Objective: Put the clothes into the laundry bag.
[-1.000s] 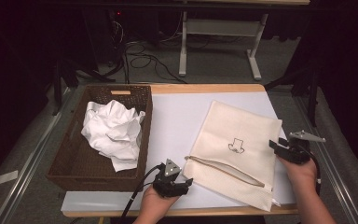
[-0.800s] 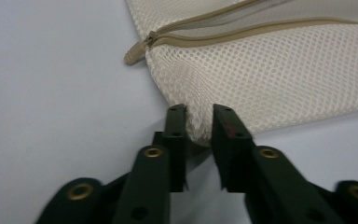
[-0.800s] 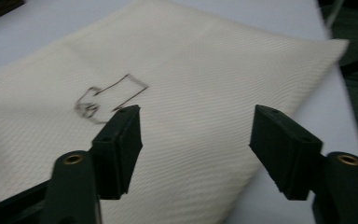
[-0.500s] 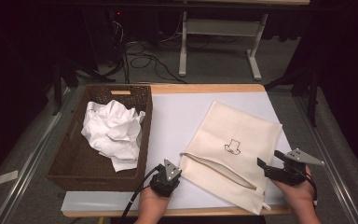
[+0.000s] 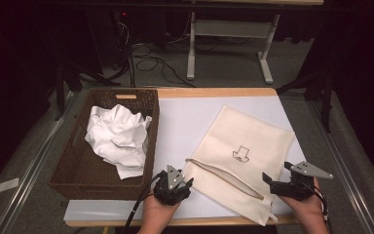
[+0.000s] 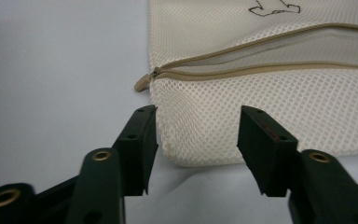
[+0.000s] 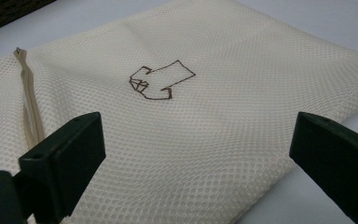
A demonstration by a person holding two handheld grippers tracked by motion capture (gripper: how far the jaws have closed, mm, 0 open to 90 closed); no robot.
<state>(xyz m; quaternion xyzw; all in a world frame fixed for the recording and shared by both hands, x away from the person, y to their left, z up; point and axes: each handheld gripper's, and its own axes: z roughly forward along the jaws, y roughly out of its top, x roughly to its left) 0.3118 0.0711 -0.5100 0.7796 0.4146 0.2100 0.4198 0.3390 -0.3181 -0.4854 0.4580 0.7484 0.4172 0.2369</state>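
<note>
Mesh bag (image 5: 243,158) (zip partly undone) is flanked: left gripper (image 5: 174,184) at 7 o'clock, jaws parted around its corner. Right gripper (image 5: 286,184), at 4 o'clock, is held wide open, empty.

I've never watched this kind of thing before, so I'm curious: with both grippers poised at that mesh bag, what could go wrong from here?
1. The left gripper is open around the mesh laundry bag's thin corner; its jaws might catch only one layer, or slip off the mesh.
2. The zipper is already partly open, so a tug could snag it.
3. The bag lies loose on the white table surface, so a one-sided pull from the open right gripper might drag it instead of spreading it.
</note>
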